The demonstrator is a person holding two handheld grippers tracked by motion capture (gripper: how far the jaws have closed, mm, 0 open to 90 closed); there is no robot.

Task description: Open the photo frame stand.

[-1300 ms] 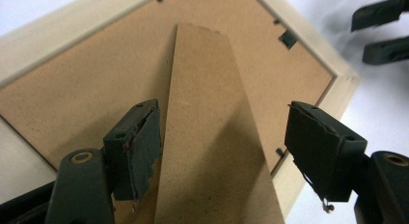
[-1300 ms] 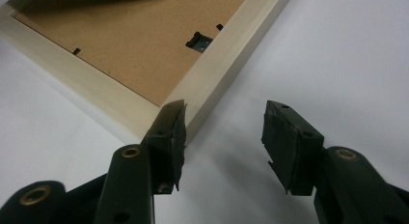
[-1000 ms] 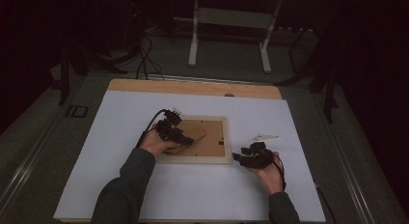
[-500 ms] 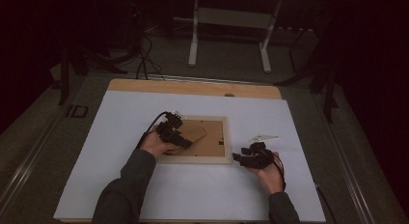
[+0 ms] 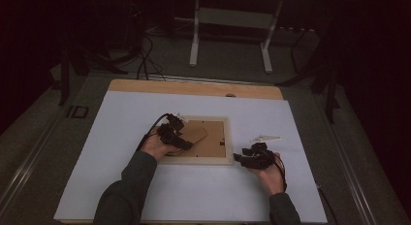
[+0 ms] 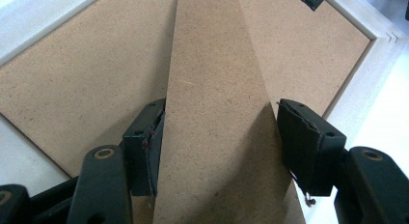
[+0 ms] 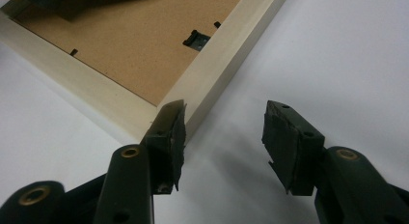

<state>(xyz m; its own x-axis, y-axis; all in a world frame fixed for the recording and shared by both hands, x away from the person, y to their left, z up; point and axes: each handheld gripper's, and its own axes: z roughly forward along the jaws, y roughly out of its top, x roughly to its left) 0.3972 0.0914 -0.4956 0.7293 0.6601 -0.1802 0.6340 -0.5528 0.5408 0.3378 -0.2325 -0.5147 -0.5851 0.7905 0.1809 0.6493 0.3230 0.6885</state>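
White tabletop (image 5: 121,196), L gripper (image 6: 217,137) fingers closing astride frame stand (image 6: 217,113), R gripper (image 7: 224,132) fingers wide, empty, at frame (image 7: 212,74) corner.

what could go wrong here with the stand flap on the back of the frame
1. The left gripper has just been closing around the easel stand; its left finger looks to touch one edge while the right one stands off, so the tapered strip may slip out or twist.
2. Lifting the stand could shift the picture frame, since the right gripper, open at its corner, is not clearly pinning it.
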